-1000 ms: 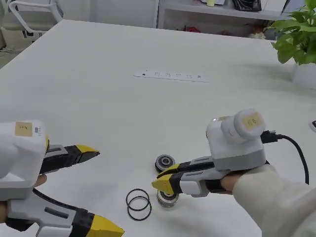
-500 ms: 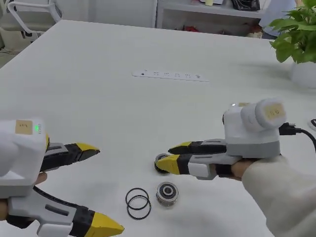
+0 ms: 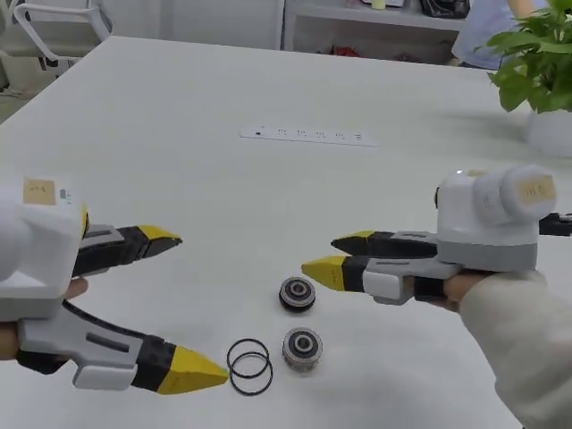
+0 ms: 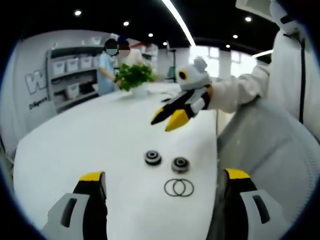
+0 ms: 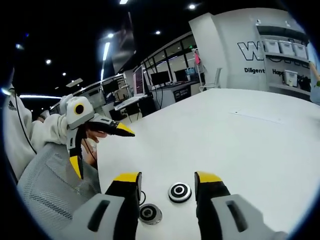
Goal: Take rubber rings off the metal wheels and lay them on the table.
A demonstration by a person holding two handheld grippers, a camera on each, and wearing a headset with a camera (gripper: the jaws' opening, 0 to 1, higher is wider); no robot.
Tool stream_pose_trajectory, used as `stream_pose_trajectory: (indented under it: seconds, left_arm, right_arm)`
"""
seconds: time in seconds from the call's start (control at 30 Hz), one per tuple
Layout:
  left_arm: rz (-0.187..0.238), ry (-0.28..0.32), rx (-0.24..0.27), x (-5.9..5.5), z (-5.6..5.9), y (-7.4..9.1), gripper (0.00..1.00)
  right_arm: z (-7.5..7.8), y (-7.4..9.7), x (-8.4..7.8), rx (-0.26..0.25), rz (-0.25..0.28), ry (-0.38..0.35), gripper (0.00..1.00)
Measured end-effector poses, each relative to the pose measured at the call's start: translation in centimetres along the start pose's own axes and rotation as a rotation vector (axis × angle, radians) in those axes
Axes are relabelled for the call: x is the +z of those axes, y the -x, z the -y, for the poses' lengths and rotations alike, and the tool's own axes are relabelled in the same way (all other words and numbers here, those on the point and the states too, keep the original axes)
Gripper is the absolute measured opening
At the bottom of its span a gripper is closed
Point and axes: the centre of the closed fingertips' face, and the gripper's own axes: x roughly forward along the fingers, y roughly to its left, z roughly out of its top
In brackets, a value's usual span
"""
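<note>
Two metal wheels are lying flat on the white tabletop [image 3: 179, 134], toward its near edge, with their bores facing up. The farther wheel [image 3: 297, 294] is showing a dark outer band, while the nearer wheel [image 3: 302, 349] is showing a bare silvery rim. They are sitting close together but apart. Just left of the nearer wheel, two black rubber rings [image 3: 250, 366] are lying flat and overlapping. Together they are forming a short figure-eight whose long axis is running from the near edge toward the far edge.

The right gripper [image 3: 331, 255] is hovering above the tabletop to the right of the wheels. Its yellow tips are pointing left, and its claw is parted a little and gripping nothing. In the right gripper view the dark-banded wheel is showing between and beyond the two tips. The left gripper [image 3: 183, 308] is hanging over the near left part of the tabletop, pointing right, with its claw spread wide and empty.

A power strip [image 3: 308, 136] is lying flat across the middle of the tabletop, and a potted plant [image 3: 536, 63] is standing at the far right corner
</note>
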Motion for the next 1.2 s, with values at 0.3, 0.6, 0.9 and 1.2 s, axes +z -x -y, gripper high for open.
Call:
stream_pose_trajectory:
  seconds: [0.3, 0.6, 0.9, 1.2]
  left_arm:
    - [0.039, -0.039, 0.024, 3.1, -2.1, -0.2, 0.97]
    - [0.057, -0.083, 0.002, 5.7, -3.0, -1.3, 0.95]
    - [0.099, -0.095, -0.005, 8.1, -4.4, -2.7, 0.93]
    - [0.108, -0.126, -0.011, 9.3, -5.6, -5.3, 0.91]
  right_arm:
    - [0.5, 2.2, 3.6, -0.026, 0.119, -0.018, 0.44]
    - [1.6, 4.0, 6.1, -0.057, 0.175, 0.003, 0.45]
    - [2.8, 4.3, 6.4, -0.071, 0.138, 0.027, 0.44]
    - [4.5, 3.3, 8.7, -0.061, 0.184, 0.022, 0.42]
